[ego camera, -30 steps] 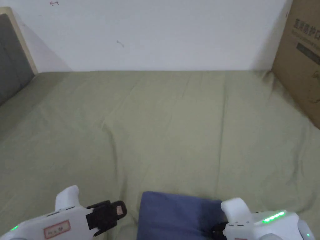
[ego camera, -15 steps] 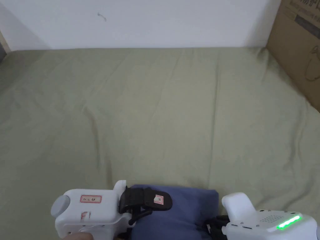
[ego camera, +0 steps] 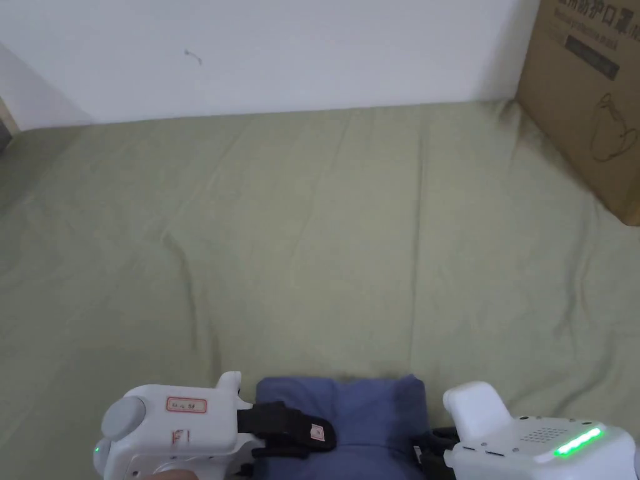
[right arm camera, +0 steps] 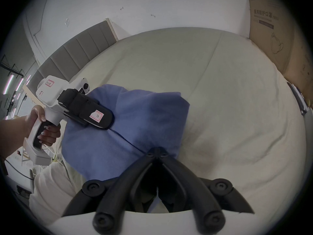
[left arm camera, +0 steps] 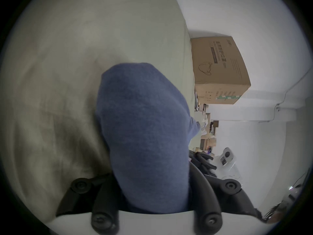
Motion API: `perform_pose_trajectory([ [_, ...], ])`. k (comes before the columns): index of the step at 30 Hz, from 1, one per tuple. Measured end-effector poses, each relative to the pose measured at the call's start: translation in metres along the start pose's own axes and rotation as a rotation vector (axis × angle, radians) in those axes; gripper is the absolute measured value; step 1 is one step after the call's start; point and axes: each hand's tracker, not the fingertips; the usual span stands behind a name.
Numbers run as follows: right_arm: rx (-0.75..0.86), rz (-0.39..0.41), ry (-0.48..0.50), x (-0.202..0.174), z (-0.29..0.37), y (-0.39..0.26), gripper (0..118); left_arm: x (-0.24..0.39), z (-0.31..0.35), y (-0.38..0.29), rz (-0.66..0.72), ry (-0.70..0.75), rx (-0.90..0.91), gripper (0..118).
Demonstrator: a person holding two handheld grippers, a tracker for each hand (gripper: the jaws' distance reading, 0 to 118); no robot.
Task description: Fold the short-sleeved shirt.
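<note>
Right gripper (right arm camera: 156, 151): black jaws closed to a narrow point, pinching the near edge of the folded blue shirt (right arm camera: 135, 125); white body w/ a lit green strip in head view (ego camera: 431, 453). Left gripper (right arm camera: 94, 118): black jaws clamped on the shirt's opposite edge, the cloth running between them in its own view (left arm camera: 149, 179); a small red-bordered sticker on the upper jaw, char. too small to be sure of; a red-framed label on the white housing, illegible. A hand (right arm camera: 42, 125) grips its pistol-type handle.

Shirt: soft, matte knit, folded into a compact rectangle w/ a seam line across the top, lying between the two grippers at the near edge of the bed (ego camera: 325, 250).

Bed sheet: pale olive-green, lightly creased, long wrinkles running away from the grippers. Beyond, to the right: a brown corrugated cardboard box (ego camera: 587, 106) w/ dark printed text and a line drawing. Far left: grey padded headboard (right arm camera: 71, 52), vertical panels, light wood edge. Behind: plain white wall (ego camera: 281, 56) w/ small scuff marks.
</note>
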Motion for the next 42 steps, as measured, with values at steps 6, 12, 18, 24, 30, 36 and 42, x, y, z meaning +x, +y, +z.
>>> perform_pose_trajectory([
  [6, 0.029, 0.001, -0.027, -0.009, 0.026, -0.001, 0, 0.033, 0.058, 0.003, -0.122, 0.051, 0.039, 19],
  [12, 0.022, 0.003, -0.046, -0.027, 0.036, -0.009, 0, 0.016, 0.204, 0.036, -0.165, 0.487, 0.097, 19],
  [18, -0.057, -0.042, -0.054, -0.055, 0.021, -0.005, 0, -0.014, 0.316, 0.065, -0.191, 0.979, 0.211, 19],
  [24, -0.064, -0.030, -0.004, -0.072, 0.014, 0.013, 0, -0.039, 0.337, 0.079, -0.244, 1.293, 0.167, 29],
  [30, -0.008, -0.009, -0.026, -0.068, 0.026, 0.024, 0, -0.030, 0.365, 0.068, -0.271, 1.341, 0.362, 113],
  [36, 0.021, -0.023, -0.064, -0.057, 0.045, 0.023, 0, 0.002, 0.361, 0.039, -0.197, 1.156, 0.460, 106],
  [42, 0.088, -0.055, -0.071, -0.046, 0.083, 0.021, 0, 0.052, 0.276, -0.039, -0.334, 0.841, 0.644, 0],
])
